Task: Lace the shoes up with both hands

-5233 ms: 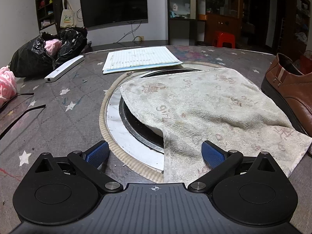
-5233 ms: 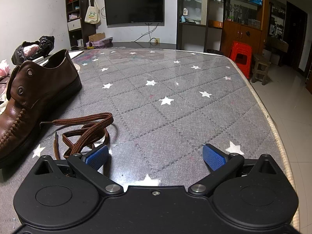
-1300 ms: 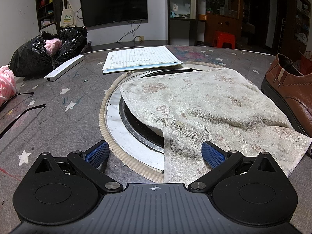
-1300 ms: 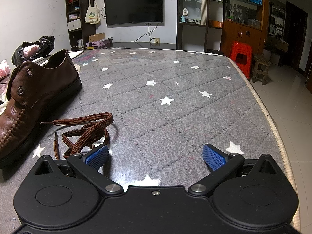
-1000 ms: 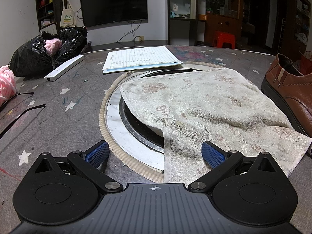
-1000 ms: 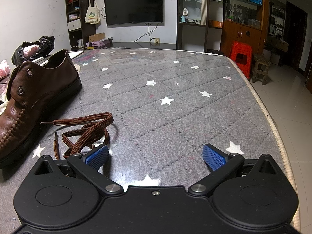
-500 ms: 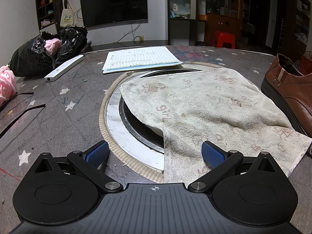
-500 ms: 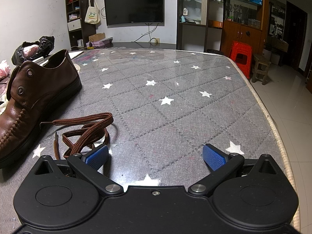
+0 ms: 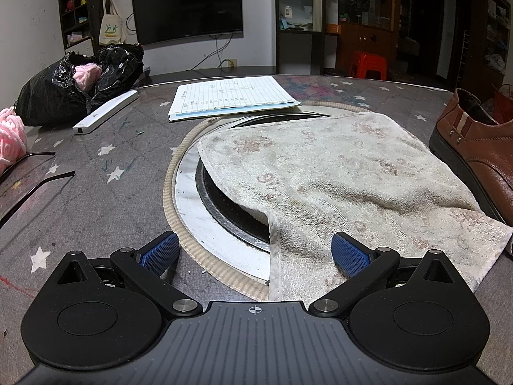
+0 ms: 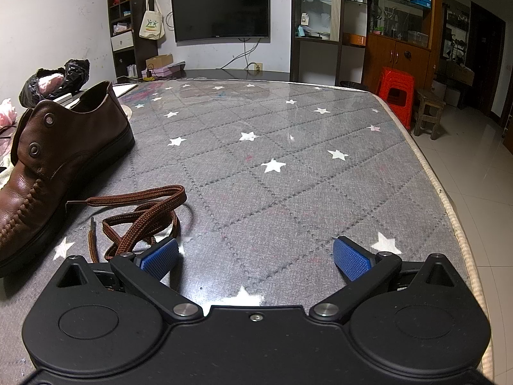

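Nothing has shifted since the earlier frames: the left hand-held gripper (image 9: 253, 252) still hovers spread wide and empty over the worn towel (image 9: 336, 173), and the right hand-held gripper (image 10: 256, 256) likewise sits wide apart, holding nothing. The grey star-print bench (image 10: 288, 186) fills a lived-in room with one wall television (image 10: 220, 9), one red stool (image 10: 396, 91) and wooden cabinets. Counting left to right: one black bag (image 9: 64, 88), one lined paper sheet (image 9: 231, 96), one brown shoe (image 10: 61, 160) with empty eyelets, and one loose brown shoelace (image 10: 141, 215) coiled just beside it, near the right gripper's left finger.
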### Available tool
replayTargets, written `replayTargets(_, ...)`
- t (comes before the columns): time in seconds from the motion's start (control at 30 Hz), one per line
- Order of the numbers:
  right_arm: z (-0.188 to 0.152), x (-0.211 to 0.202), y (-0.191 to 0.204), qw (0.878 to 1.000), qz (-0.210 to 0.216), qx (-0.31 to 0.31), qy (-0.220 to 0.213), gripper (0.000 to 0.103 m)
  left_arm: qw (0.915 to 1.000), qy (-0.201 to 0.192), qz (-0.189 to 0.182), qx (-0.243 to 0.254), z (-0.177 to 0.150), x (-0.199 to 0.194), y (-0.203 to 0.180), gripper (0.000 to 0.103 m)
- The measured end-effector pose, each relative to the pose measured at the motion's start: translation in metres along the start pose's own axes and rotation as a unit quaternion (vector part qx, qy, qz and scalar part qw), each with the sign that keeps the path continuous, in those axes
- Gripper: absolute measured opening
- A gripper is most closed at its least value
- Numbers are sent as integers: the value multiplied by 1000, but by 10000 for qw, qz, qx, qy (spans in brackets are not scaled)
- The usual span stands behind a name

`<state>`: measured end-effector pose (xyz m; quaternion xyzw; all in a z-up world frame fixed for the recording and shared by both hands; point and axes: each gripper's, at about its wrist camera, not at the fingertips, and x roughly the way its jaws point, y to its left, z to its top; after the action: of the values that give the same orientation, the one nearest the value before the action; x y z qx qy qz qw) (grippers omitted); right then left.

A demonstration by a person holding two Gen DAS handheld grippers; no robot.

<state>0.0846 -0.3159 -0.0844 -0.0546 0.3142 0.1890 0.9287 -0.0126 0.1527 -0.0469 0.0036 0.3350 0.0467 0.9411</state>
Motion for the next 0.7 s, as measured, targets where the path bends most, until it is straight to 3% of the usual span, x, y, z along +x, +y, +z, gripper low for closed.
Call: replayTargets(0.7, 0, 0, 1, 10000, -1, 0, 0, 103, 10000, -1, 1, 0, 0, 0, 2, 102)
